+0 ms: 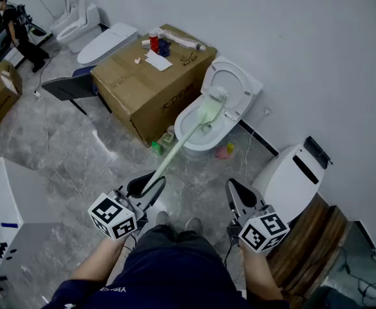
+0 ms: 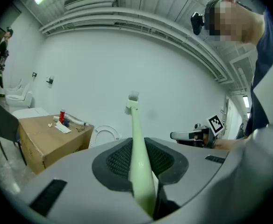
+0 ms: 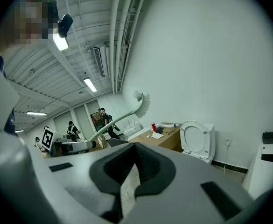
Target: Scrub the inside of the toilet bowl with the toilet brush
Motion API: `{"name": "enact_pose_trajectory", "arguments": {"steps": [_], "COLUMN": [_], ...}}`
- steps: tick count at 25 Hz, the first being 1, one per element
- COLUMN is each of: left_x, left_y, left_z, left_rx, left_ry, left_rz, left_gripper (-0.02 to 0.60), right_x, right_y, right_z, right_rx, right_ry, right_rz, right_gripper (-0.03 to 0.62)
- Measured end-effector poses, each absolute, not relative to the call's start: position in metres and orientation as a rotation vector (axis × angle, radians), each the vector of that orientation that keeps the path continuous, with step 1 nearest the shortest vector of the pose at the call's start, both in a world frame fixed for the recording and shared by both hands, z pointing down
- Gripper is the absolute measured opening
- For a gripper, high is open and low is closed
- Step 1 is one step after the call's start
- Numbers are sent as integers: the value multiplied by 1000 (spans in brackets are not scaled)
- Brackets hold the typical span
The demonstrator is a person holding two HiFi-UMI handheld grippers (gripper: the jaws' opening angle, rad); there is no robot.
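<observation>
A white toilet (image 1: 204, 126) stands against the wall with its lid (image 1: 237, 84) raised. My left gripper (image 1: 150, 187) is shut on the low end of a pale green toilet brush (image 1: 178, 143). The handle slants up and forward, and the bristle head (image 1: 217, 94) lies over the back of the bowl in the head view. In the left gripper view the brush handle (image 2: 136, 139) runs out between the closed jaws. In the right gripper view the brush head (image 3: 144, 102) hangs high in the air, well left of the toilet lid (image 3: 197, 141). My right gripper (image 1: 235, 192) is shut and holds nothing.
A large cardboard box (image 1: 150, 90) left of the toilet carries a red bottle (image 1: 154, 42) and papers. Small bottles (image 1: 157, 148) stand on the floor by the toilet base. A white unit (image 1: 292, 174) and wooden bench (image 1: 310, 237) are at right, a chair (image 1: 69, 87) at left.
</observation>
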State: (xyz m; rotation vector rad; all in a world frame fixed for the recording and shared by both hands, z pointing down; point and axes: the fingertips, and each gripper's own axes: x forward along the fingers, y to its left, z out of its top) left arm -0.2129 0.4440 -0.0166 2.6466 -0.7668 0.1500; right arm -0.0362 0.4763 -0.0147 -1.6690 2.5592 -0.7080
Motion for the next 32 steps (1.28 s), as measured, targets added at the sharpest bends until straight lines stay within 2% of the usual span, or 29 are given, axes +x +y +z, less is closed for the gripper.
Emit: {"name": "enact_pose_trajectory", "arguments": {"steps": [32], "left_x": [-189], "left_y": [460], "left_z": [-15], "left_rx": [2633], "left_ry": [-836], "left_rz": [153], "left_gripper": [95], "right_x": [-2], "right_y": [484], "right_z": [-6], "right_rx": [-1682], "right_ry": [2563], "right_rz": [-732], "right_gripper": [5]}}
